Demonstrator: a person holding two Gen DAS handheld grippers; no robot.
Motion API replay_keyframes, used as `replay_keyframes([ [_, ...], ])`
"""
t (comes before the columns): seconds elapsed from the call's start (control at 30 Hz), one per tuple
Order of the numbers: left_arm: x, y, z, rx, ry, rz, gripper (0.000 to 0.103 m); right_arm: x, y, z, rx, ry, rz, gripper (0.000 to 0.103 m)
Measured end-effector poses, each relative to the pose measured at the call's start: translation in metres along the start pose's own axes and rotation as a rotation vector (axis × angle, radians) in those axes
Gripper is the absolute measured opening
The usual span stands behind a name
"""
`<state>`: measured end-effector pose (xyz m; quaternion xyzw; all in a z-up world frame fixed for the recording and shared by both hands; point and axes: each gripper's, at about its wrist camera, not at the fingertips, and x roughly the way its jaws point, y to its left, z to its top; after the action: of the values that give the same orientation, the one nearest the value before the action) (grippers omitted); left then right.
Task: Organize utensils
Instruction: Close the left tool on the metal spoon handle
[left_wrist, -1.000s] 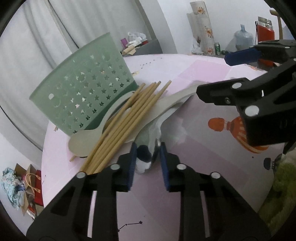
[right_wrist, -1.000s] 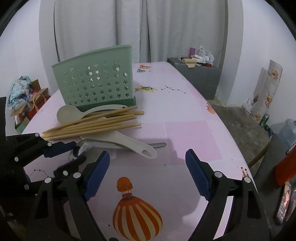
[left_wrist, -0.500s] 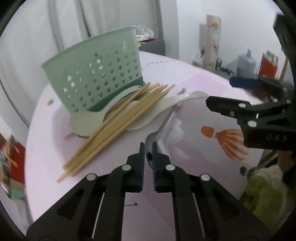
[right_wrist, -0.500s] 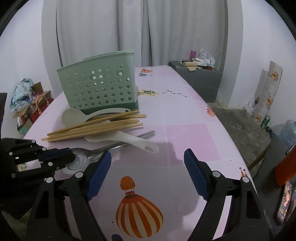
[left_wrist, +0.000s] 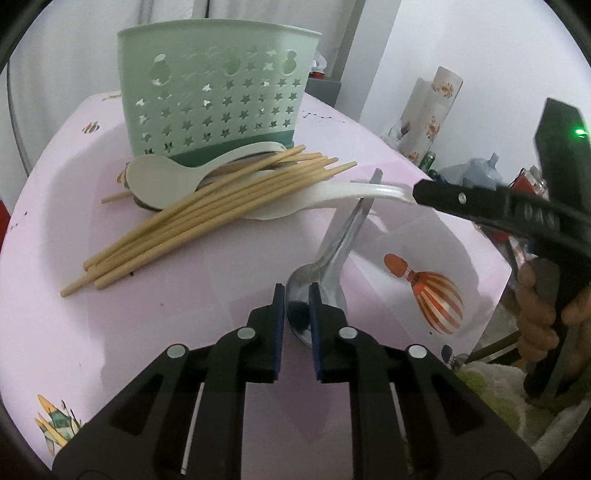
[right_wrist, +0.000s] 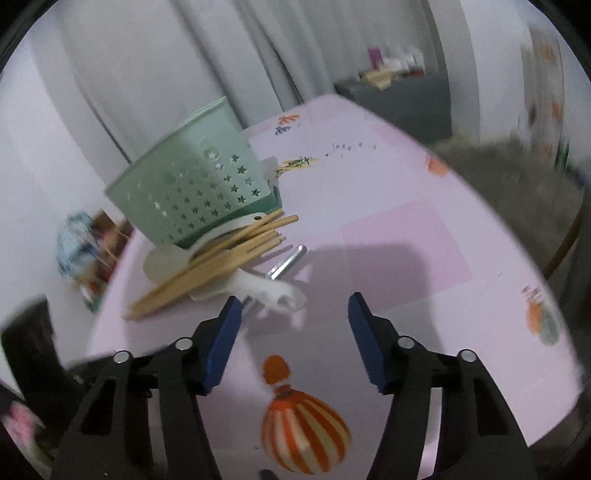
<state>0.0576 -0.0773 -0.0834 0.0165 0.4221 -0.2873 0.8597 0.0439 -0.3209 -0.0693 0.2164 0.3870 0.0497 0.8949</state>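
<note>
Left wrist: hand-held gripper (left_wrist: 297, 295) pinches spoon (left_wrist: 317, 284)

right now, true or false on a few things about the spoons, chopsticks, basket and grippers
1. The left gripper is closed on the bowl of the metal spoon. True.
2. The chopsticks stand upright inside the green basket. False: they lie in a loose bundle on the pink table in front of the basket.
3. The right gripper holds a chopstick. False: its jaws have just been closing, but they stand apart near the handle end of a white spoon, and no pad is seen pressing on it.
4. A white spoon lies right at the basket's base. True.
5. The basket lies tipped on its side. False: it stands upright.
</note>
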Motion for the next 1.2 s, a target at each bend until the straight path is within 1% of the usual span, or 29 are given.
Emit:
replay_keyframes([
  [0.07,-0.004,0.003,-0.001,-0.019,0.003,0.0,0.01,0.004,-0.005,0.004,0.055,0.008,0.056,0.054],
  [0.17,-0.008,0.011,-0.001,-0.057,0.009,0.001,0.009,0.009,-0.005,0.007,0.094,0.012,0.107,0.054],
  [0.37,-0.012,0.023,-0.003,-0.121,0.008,-0.002,0.008,0.025,0.0,0.002,0.125,0.082,0.12,0.05],
  [0.47,-0.012,0.027,-0.002,-0.127,0.002,-0.016,0.008,0.03,-0.001,-0.004,0.157,0.135,0.123,0.044],
  [0.53,-0.012,0.03,-0.001,-0.124,0.009,-0.028,0.008,0.03,-0.003,-0.006,0.174,0.146,0.115,0.035],
  [0.57,-0.011,0.032,0.0,-0.126,0.017,-0.038,0.009,0.029,-0.003,-0.007,0.185,0.144,0.107,0.032],
  [0.6,-0.01,0.035,0.002,-0.131,0.027,-0.049,0.009,0.028,-0.004,-0.007,0.205,0.142,0.1,0.025],
  [0.7,-0.005,0.041,0.009,-0.146,0.067,-0.076,0.009,0.028,-0.009,-0.007,0.275,0.146,0.135,0.023],
  [0.83,-0.003,0.037,0.012,-0.115,0.062,-0.061,0.009,0.025,-0.009,-0.007,0.296,0.146,0.165,0.02],
  [1.0,-0.005,0.034,0.01,-0.138,0.038,-0.049,0.007,0.016,-0.004,-0.005,0.258,0.137,0.201,0.014],
  [1.13,-0.012,0.033,0.006,-0.148,0.028,-0.003,0.007,0.005,-0.014,-0.007,0.265,0.142,0.24,0.009],
  [1.2,-0.018,0.032,0.005,-0.136,0.019,0.039,0.007,0.002,-0.024,-0.011,0.302,0.176,0.278,0.009],
])
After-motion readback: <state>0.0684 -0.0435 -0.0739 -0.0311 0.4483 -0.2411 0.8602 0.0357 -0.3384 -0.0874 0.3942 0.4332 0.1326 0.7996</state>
